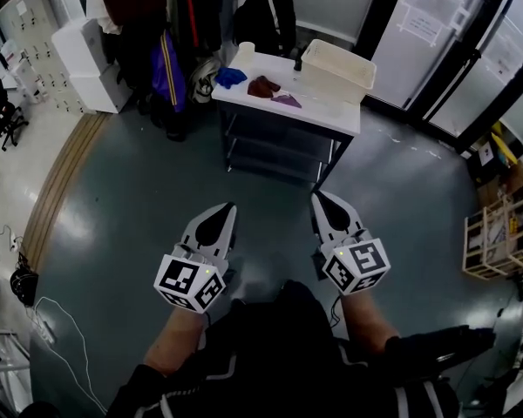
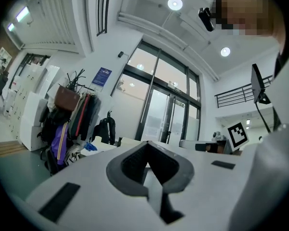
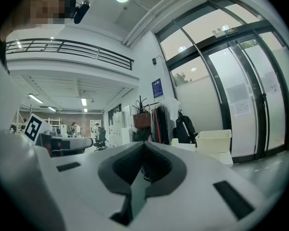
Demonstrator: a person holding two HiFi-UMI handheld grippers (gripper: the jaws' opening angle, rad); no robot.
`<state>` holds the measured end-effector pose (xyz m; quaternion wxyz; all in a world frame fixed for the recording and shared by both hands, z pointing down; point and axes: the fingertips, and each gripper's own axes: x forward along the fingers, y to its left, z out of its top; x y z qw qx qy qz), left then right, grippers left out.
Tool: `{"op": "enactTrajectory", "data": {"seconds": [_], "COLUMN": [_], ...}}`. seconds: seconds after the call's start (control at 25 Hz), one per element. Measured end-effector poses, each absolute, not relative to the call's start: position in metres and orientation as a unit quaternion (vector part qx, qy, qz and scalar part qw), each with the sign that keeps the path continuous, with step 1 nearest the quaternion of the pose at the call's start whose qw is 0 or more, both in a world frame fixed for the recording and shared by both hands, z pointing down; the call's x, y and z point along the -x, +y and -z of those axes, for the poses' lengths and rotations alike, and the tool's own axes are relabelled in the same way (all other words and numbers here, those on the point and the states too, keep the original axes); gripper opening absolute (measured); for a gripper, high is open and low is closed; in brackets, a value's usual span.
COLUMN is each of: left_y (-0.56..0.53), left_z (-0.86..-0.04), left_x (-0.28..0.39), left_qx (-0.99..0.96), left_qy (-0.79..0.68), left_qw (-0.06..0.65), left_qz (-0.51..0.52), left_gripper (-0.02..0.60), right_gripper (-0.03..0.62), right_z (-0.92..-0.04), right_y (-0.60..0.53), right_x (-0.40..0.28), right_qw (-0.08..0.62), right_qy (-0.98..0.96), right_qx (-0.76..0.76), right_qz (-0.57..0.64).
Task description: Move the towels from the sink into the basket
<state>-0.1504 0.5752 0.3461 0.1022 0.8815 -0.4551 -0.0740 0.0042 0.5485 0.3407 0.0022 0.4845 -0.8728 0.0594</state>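
Note:
Three towels lie on a white table (image 1: 331,111) ahead of me: a blue towel (image 1: 231,77), a brown towel (image 1: 263,85) and a purple towel (image 1: 288,100). A cream basket (image 1: 338,64) stands at the table's right end. My left gripper (image 1: 227,207) and right gripper (image 1: 319,198) are held side by side over the floor, well short of the table, both shut and empty. The left gripper view shows its closed jaws (image 2: 147,144) with the blue towel (image 2: 90,147) far off. In the right gripper view the closed jaws (image 3: 144,143) point toward the basket (image 3: 213,141).
A coat rack with hanging clothes and bags (image 1: 157,33) stands left of the table, beside white lockers (image 1: 83,55). Glass doors (image 1: 444,33) line the back right. A wooden crate rack (image 1: 501,233) is at the right; cables (image 1: 35,312) lie at the left.

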Motion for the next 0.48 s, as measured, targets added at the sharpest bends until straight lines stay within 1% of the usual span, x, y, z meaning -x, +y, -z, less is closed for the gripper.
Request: {"op": "enactTrajectory", "data": {"seconds": [0.32, 0.48], "left_y": [0.538, 0.508], "left_z": [-0.352, -0.347], "left_x": [0.133, 0.121], "left_qx": [-0.894, -0.897], "left_qy": [-0.429, -0.434], "left_qw": [0.118, 0.082], "left_qz": [0.055, 0.026], "left_gripper": [0.005, 0.006], "right_gripper": [0.006, 0.006], "right_z": [-0.346, -0.341], "right_y": [0.498, 0.459], "right_x": [-0.011, -0.020], "right_qw": [-0.006, -0.020], "right_qy": [-0.878, -0.880], "right_qx": [-0.474, -0.470], "right_qz": [-0.068, -0.071]}}
